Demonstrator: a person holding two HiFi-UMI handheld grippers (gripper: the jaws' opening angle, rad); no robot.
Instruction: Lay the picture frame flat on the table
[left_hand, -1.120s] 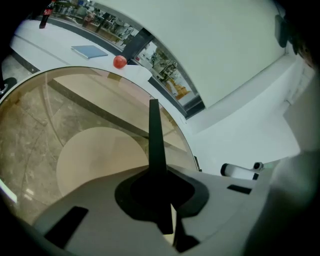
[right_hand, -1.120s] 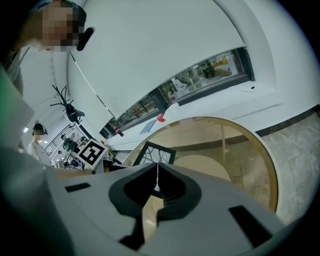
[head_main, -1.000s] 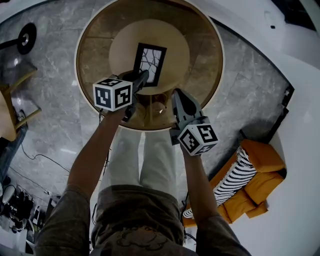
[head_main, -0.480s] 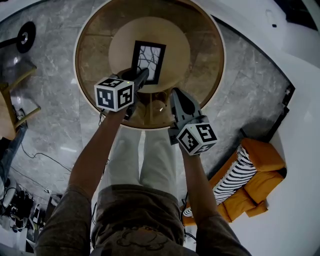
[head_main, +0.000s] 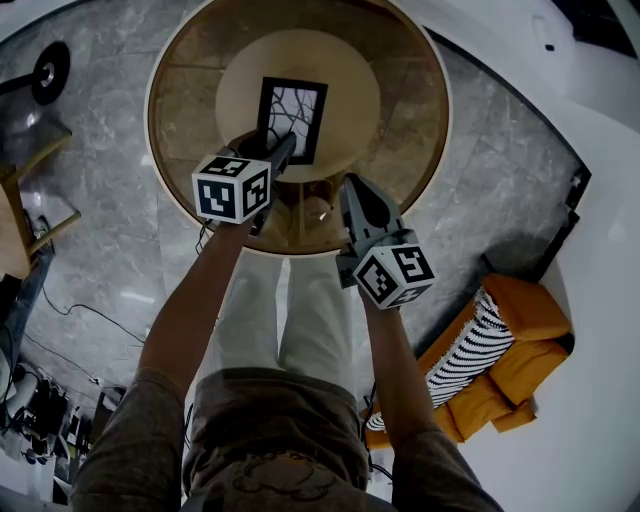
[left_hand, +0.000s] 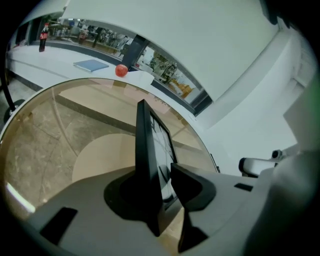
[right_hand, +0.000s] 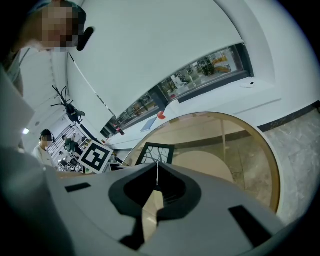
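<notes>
The black picture frame (head_main: 291, 118) with a branch-pattern print lies flat or nearly flat on the round glass-topped table (head_main: 415, 120). Its near edge sits between the jaws of my left gripper (head_main: 283, 152). In the left gripper view the frame (left_hand: 146, 150) runs edge-on between the jaws of that gripper (left_hand: 162, 177). The jaws are opening, and a gap shows between the frame's glass and the right jaw. My right gripper (head_main: 356, 186) hovers over the table's near edge, shut and empty. Its own view shows the right gripper (right_hand: 156, 172) with the frame (right_hand: 156, 152) ahead of it.
An orange cushion with a striped pillow (head_main: 490, 350) lies on the floor at the right. A chair (head_main: 25, 200) and a lamp base (head_main: 50, 72) stand at the left. A red apple (left_hand: 121, 70), a blue book (left_hand: 91, 65) and a bottle (left_hand: 43, 37) rest on the white counter beyond the table.
The frame has shifted slightly away from me and to the left, and shows a bit longer from above. The left gripper has moved with it. The right gripper stays put.
</notes>
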